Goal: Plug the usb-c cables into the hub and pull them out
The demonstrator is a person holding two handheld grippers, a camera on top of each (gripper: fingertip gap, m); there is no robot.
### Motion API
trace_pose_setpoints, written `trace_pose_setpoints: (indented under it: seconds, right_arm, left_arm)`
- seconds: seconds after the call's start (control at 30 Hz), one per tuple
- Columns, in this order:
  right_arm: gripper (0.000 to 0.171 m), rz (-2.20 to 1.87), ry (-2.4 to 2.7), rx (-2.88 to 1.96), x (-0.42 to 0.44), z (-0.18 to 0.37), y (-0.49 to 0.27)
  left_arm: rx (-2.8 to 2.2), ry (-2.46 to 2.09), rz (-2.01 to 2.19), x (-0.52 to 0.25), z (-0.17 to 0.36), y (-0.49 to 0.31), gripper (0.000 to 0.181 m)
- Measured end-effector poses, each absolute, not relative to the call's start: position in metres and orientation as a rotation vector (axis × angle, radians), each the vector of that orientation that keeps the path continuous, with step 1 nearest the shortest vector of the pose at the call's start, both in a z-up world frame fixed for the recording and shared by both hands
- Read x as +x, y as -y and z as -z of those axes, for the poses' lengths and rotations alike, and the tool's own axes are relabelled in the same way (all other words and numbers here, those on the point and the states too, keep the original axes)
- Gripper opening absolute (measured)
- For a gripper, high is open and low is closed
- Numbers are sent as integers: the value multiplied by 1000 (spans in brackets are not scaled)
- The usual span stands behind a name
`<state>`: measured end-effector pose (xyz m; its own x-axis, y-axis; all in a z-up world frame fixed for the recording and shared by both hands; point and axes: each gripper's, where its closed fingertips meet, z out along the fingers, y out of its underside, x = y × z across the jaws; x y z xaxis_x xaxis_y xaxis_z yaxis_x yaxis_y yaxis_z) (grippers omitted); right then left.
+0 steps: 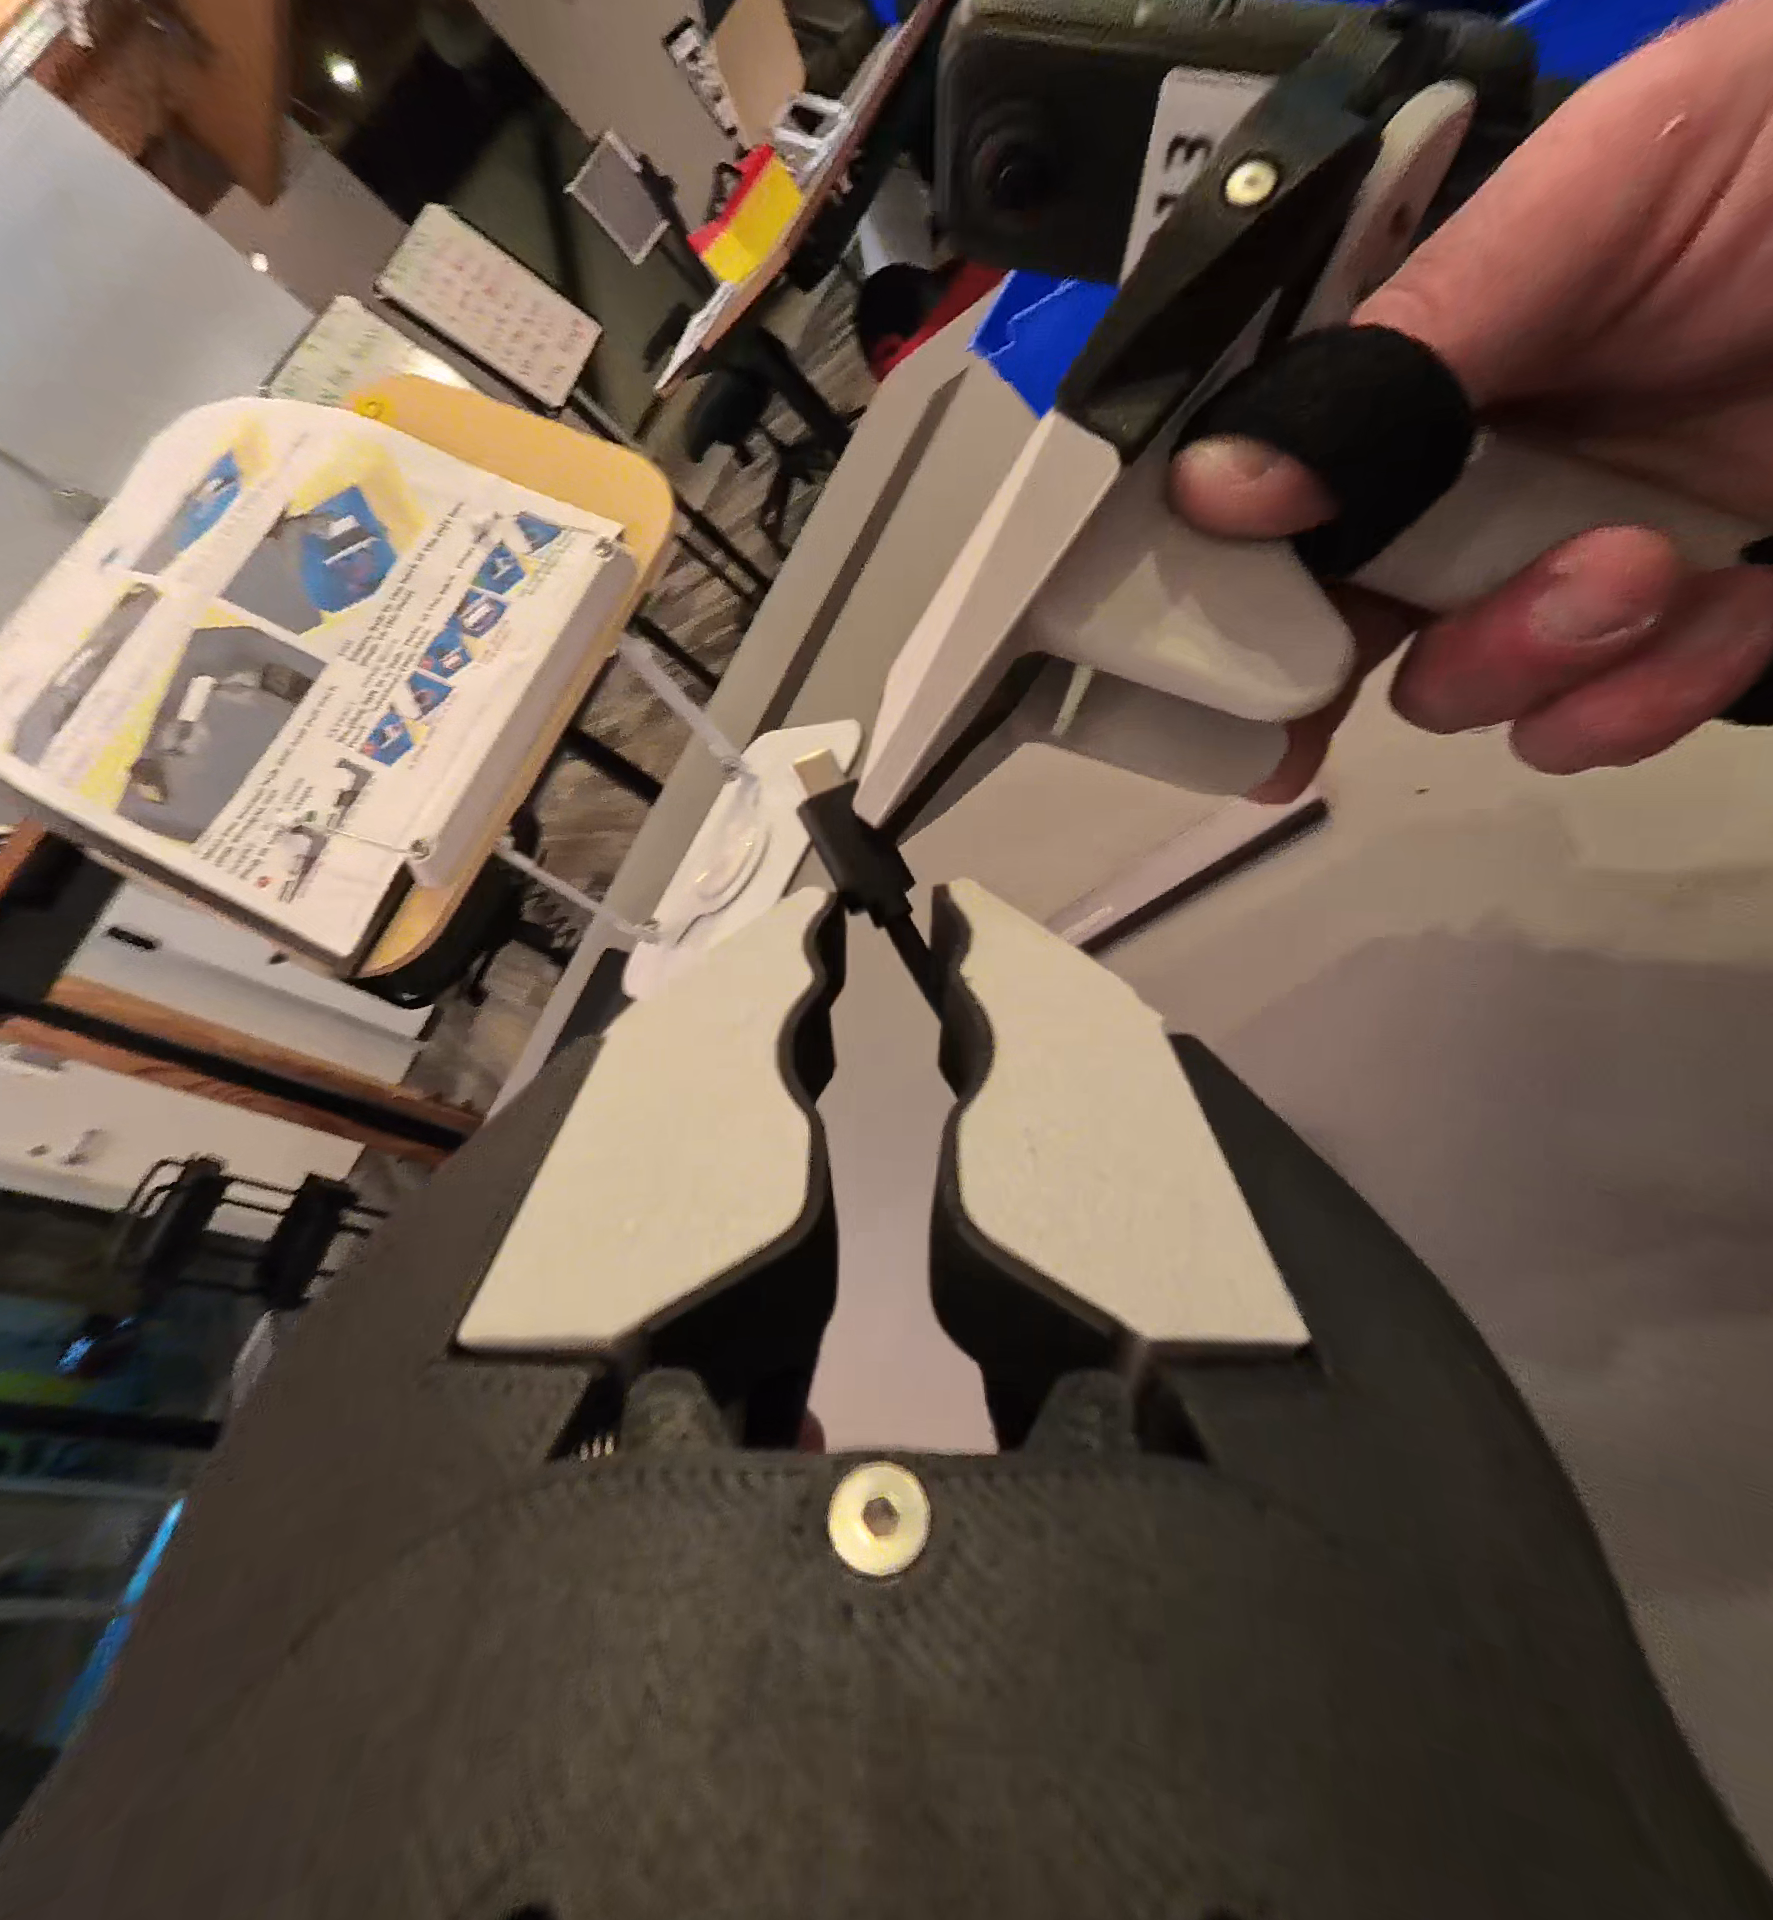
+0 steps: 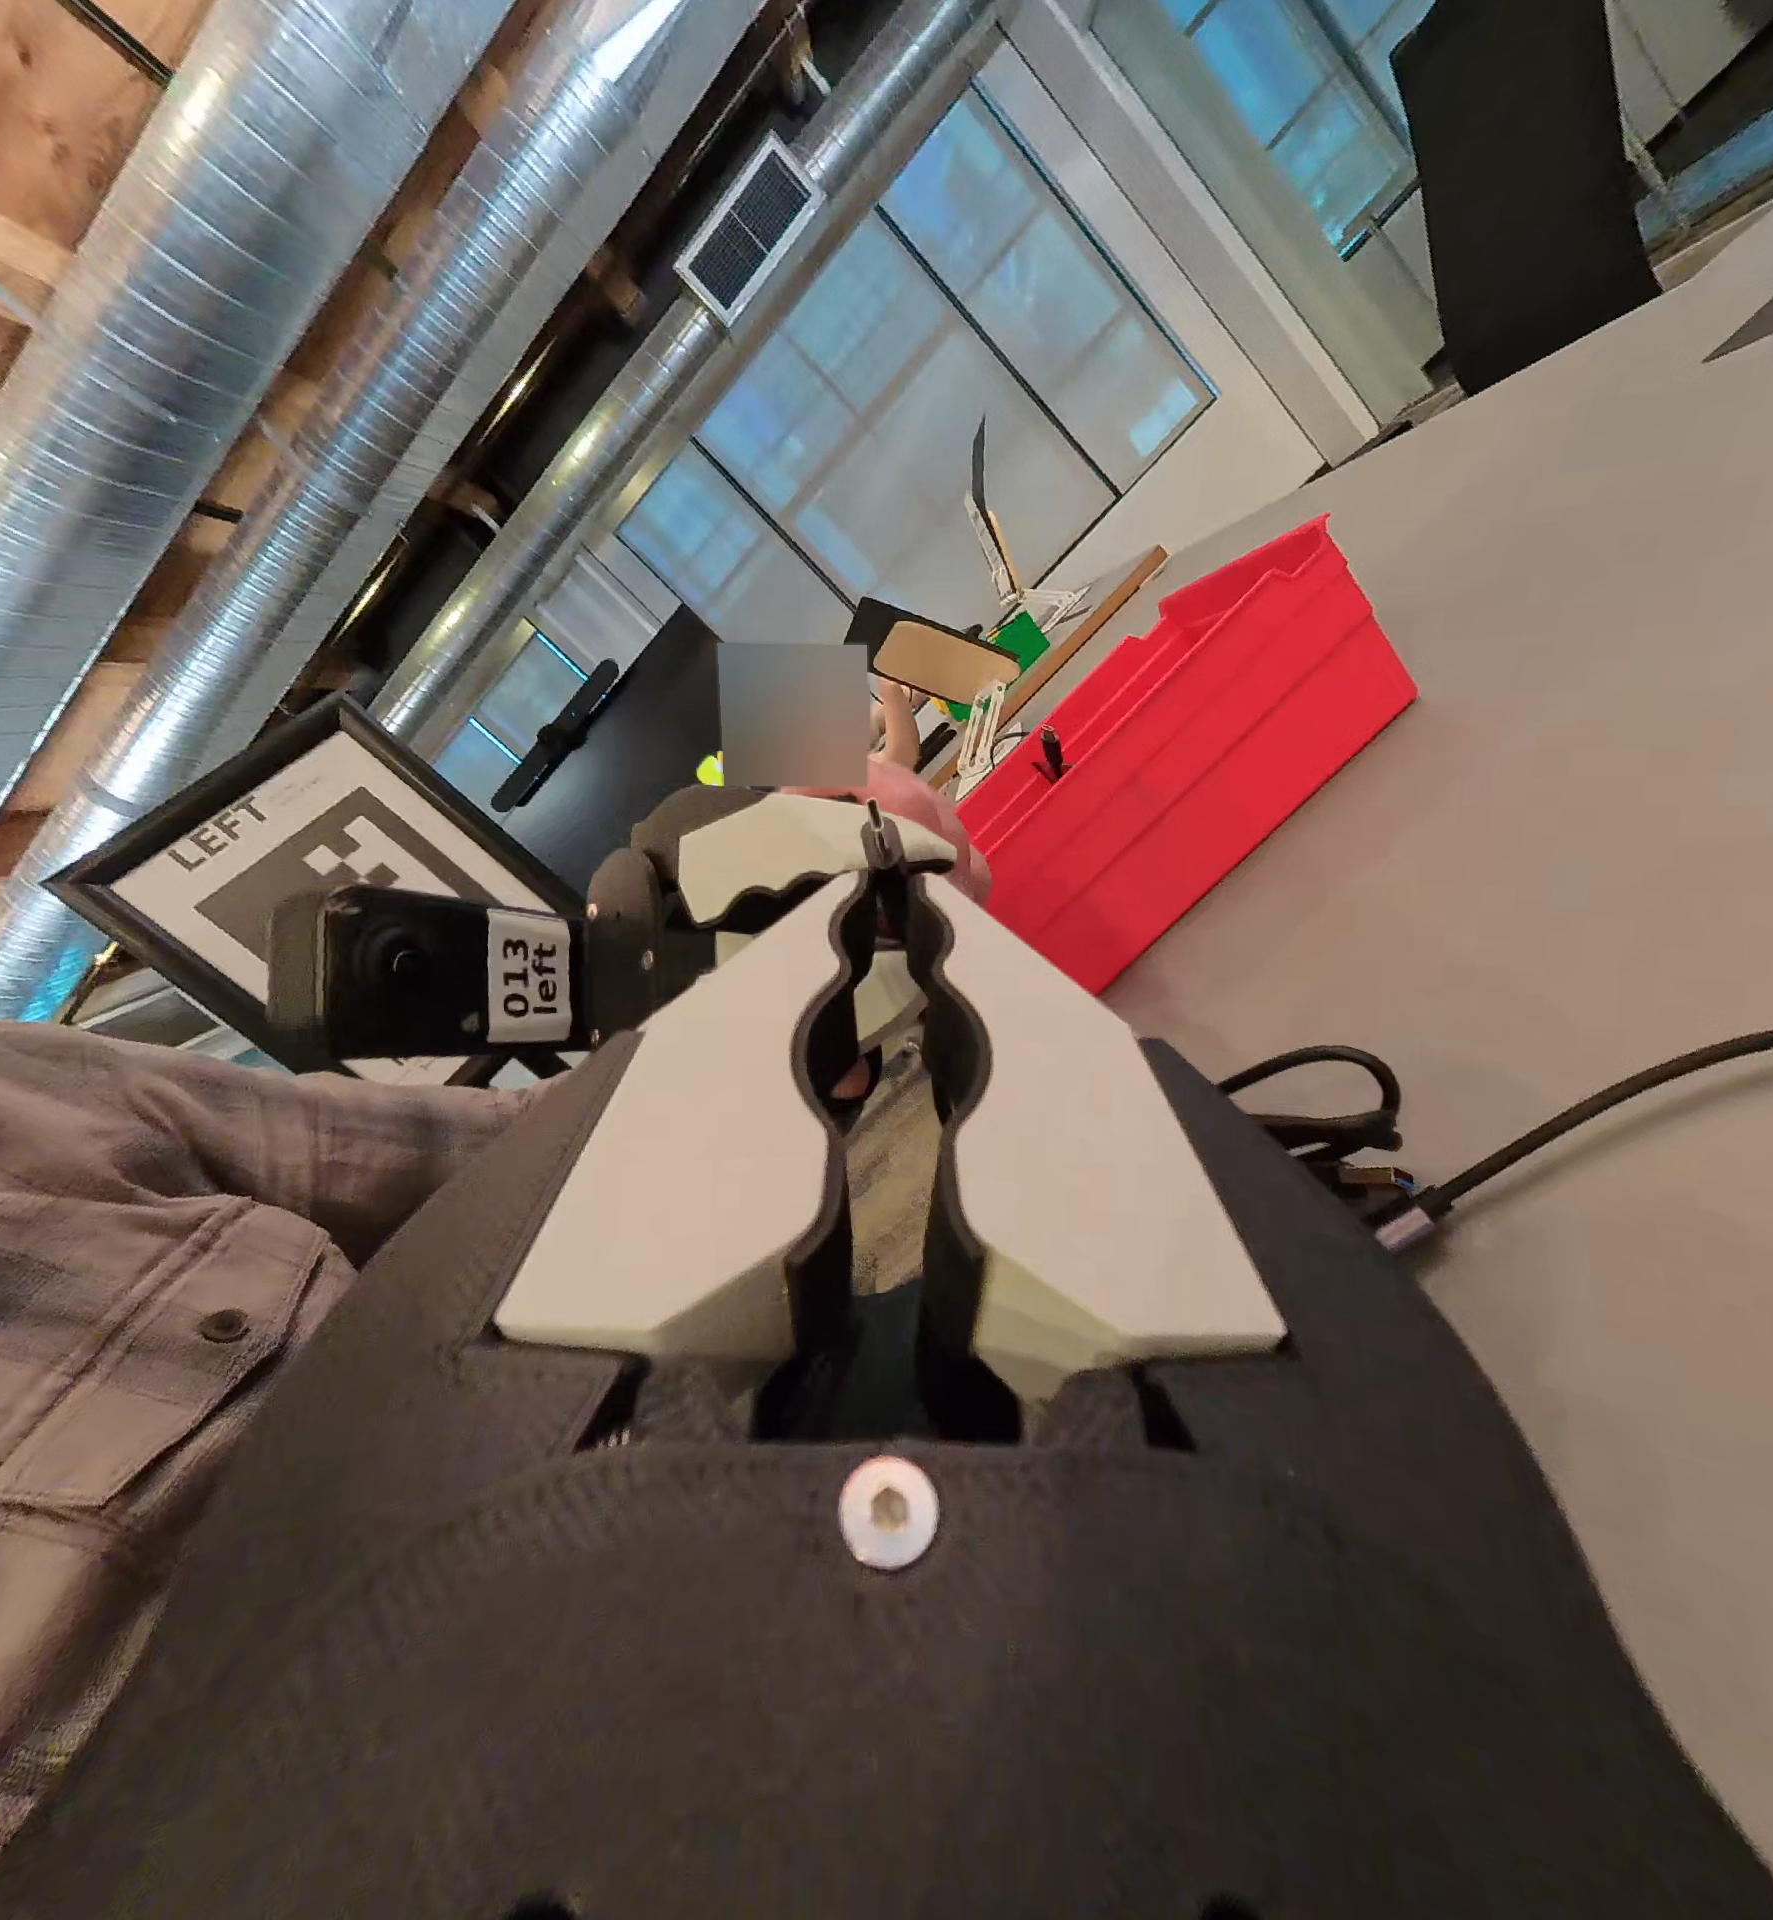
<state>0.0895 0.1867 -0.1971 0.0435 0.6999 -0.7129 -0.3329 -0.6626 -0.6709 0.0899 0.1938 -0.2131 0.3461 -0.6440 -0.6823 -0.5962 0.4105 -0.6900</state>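
A black usb-c cable (image 1: 856,847) with a silver plug tip is held up in the air between the two grippers. My right gripper (image 2: 887,883) is shut on the cable just behind the plug (image 2: 877,826). In the left wrist view it comes in from the upper right (image 1: 866,805), held by a hand. My left gripper (image 1: 887,904) has its fingers a little apart, and the cable runs loosely between them. It shows beyond the plug in the right wrist view (image 2: 913,857). The grey hub (image 2: 1401,1226) lies on the table, partly hidden by my right gripper.
A red bin (image 2: 1204,748) stands on the grey table (image 2: 1588,831) with another black plug in it. Black cables (image 2: 1318,1091) lie coiled by the hub. A blue bin (image 1: 1038,322), a white stand (image 1: 747,842) with a printed sheet and a framed marker sign (image 2: 342,831) are nearby. My left and right fingertips are right by each other.
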Motion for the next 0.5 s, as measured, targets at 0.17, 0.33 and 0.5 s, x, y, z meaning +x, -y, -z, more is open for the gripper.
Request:
trace_pose_setpoints:
  seconds: [0.17, 0.33, 0.5]
  right_arm:
    - [2, -1680, 456, -1572, 88, 197, -185]
    - [17, -1215, 779, -1592, 95, 200, -187]
    - [26, -228, 1290, -1407, 105, 205, -192]
  left_arm:
    - [-1282, -1320, 37, 86, 212, -198, 10]
    - [-1389, -1417, 115, 80, 219, -200, 9]
    - [-1549, -1583, 275, 80, 232, -193, 8]
